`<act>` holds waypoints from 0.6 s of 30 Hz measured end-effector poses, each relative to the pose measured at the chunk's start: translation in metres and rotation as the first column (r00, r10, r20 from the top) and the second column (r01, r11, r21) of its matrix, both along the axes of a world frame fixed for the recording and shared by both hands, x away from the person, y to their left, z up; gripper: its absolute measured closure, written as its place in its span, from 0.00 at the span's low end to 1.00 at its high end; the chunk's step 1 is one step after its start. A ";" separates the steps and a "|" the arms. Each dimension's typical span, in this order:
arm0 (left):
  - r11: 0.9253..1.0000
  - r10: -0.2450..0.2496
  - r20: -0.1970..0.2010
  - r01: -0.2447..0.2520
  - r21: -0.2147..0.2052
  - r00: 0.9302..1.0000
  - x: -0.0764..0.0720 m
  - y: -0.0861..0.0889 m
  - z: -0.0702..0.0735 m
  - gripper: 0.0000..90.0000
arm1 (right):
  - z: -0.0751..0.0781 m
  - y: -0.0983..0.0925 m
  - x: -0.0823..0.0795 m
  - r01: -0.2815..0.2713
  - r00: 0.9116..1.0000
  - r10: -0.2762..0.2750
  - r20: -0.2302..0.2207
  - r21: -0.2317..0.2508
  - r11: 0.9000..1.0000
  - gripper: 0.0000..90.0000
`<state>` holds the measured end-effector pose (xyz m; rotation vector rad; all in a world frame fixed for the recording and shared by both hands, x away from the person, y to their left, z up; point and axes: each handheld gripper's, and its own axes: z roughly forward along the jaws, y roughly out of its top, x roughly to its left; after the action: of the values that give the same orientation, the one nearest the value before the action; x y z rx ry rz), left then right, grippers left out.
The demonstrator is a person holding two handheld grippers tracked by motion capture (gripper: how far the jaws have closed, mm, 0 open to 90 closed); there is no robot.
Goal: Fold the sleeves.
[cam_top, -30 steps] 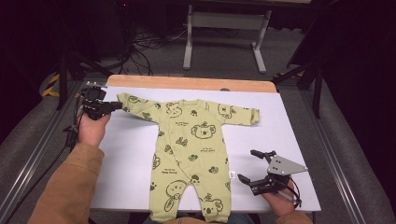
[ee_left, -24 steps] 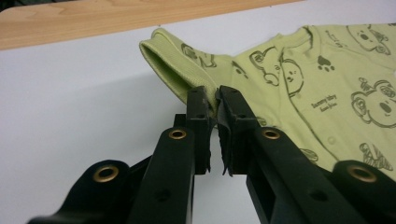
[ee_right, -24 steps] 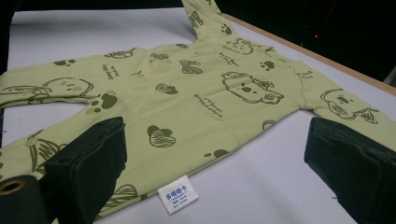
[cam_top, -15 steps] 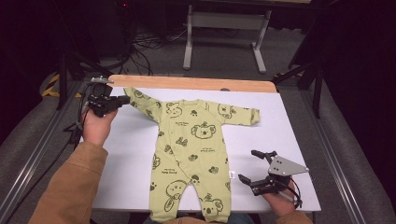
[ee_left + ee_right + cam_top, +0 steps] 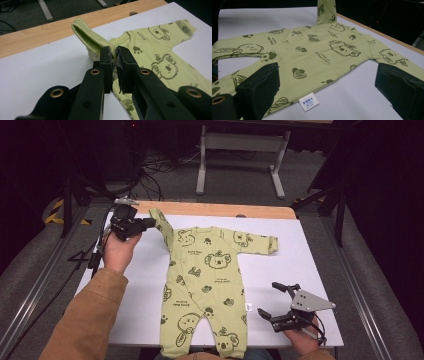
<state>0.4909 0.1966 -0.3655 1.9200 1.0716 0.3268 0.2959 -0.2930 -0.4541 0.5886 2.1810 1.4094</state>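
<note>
A flat white sheet (image 5: 310,255) covers the table top, leaving a strip of bare light-brown wood (image 5: 225,210) along the far edge. A small dark hole (image 5: 133,13) sits in that wooden strip. Beyond the table, a grey metal stand with two legs (image 5: 240,145) rests on the dark floor, near a tangle of black cables (image 5: 160,165). Yellow-and-black striped tape (image 5: 57,212) marks the floor at the left.

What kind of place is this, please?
Probably a lab or recording workshop: a white-covered table with a baby romper spread out, loose cables on grey floor, and a metal stand behind.
</note>
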 end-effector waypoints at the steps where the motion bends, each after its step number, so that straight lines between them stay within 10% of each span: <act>1: 1.000 -0.005 0.002 0.005 0.001 1.000 0.001 -0.004 0.000 0.92 | 0.000 0.000 0.000 0.000 1.000 0.000 -0.001 0.002 1.000 0.07; 18: 0.998 -0.067 -0.020 0.067 0.006 0.998 0.013 -0.055 -0.009 0.92 | 0.001 -0.002 -0.002 -0.005 1.000 0.005 0.001 0.006 1.000 0.07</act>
<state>0.5037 0.1416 -0.3748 1.9644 1.0176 0.2751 0.2937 -0.2949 -0.4532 0.5852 2.1799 1.4196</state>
